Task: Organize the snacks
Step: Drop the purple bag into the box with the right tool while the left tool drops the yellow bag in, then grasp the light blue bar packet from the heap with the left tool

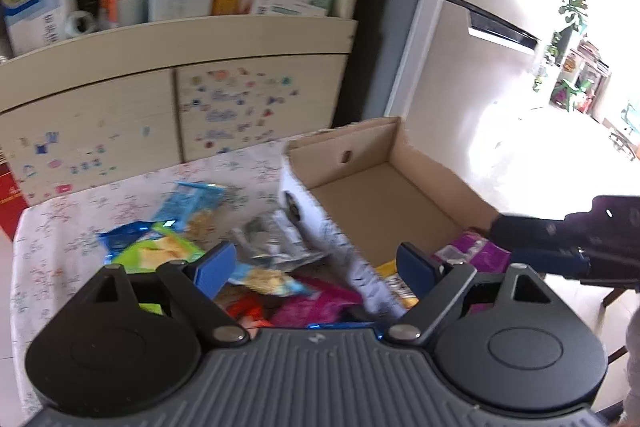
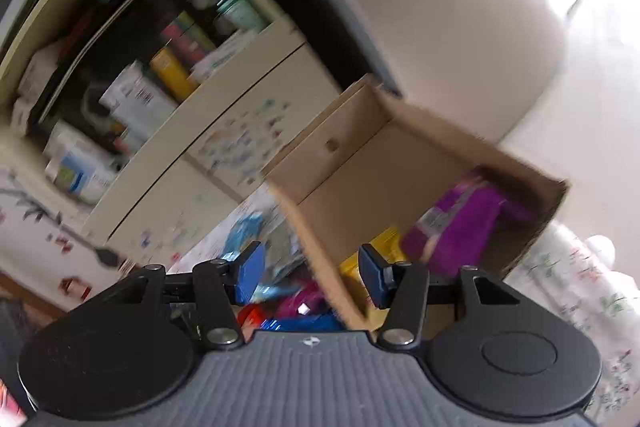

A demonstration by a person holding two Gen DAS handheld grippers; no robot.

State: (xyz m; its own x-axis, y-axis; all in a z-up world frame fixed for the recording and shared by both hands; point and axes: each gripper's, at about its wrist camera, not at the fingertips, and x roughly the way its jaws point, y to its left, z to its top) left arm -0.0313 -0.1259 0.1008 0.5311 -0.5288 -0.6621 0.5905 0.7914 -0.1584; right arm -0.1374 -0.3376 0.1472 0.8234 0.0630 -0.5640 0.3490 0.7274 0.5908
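With both the left hand-held gripper point(image 1: 316, 263) and right hand-held gripper point(image 2: 310, 277) released and empty, most snacks point(image 1: 256, 267) lie beside the cardboard box point(image 1: 384, 203), whose near wall could snag a carelessly carried packet.

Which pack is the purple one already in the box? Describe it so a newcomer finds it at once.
Start at the open cardboard box at the right end of the floral-cloth table. Look inside at its near right corner: the purple snack pack lies there, beside a yellow pack. It is the only purple item inside the box; the other bright packs lie heaped on the cloth outside it.
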